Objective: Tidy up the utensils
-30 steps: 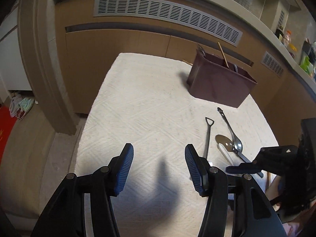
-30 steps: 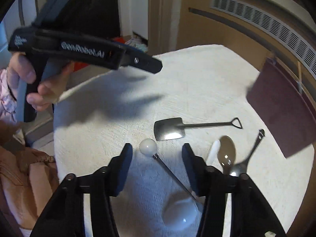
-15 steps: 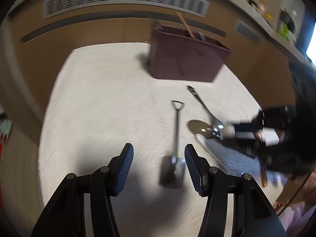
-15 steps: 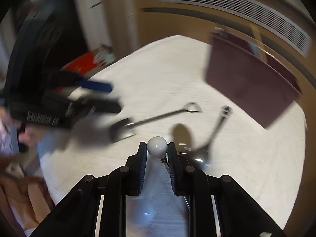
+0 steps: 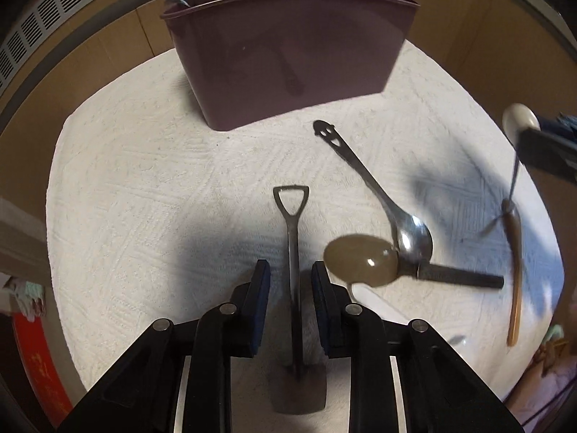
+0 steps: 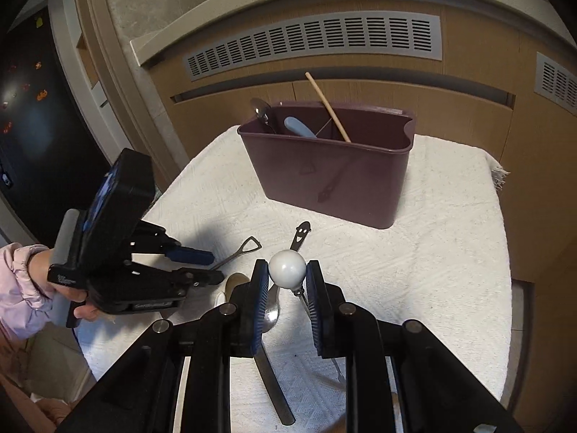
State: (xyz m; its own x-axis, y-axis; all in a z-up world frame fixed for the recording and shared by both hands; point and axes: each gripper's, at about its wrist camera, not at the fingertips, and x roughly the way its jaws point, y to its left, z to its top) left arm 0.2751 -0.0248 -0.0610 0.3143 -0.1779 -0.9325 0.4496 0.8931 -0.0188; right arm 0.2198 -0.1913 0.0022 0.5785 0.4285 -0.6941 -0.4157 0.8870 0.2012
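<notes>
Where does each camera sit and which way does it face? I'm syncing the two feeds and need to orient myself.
Left wrist: on the left gripper, low over the white cloth, facing the maroon utensil bin; its fingers straddle the shovel-shaped spoon.
Right wrist: on the right gripper, raised, facing the bin; it is clamped on the white ball-ended ladle, and the person's left hand shows.
Shared: bin, shovel spoon, smiley-handled spoon.

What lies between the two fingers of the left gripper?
In the left wrist view, the thin handle of the shovel-shaped spoon runs between the left gripper fingers, with gaps on both sides.
</notes>
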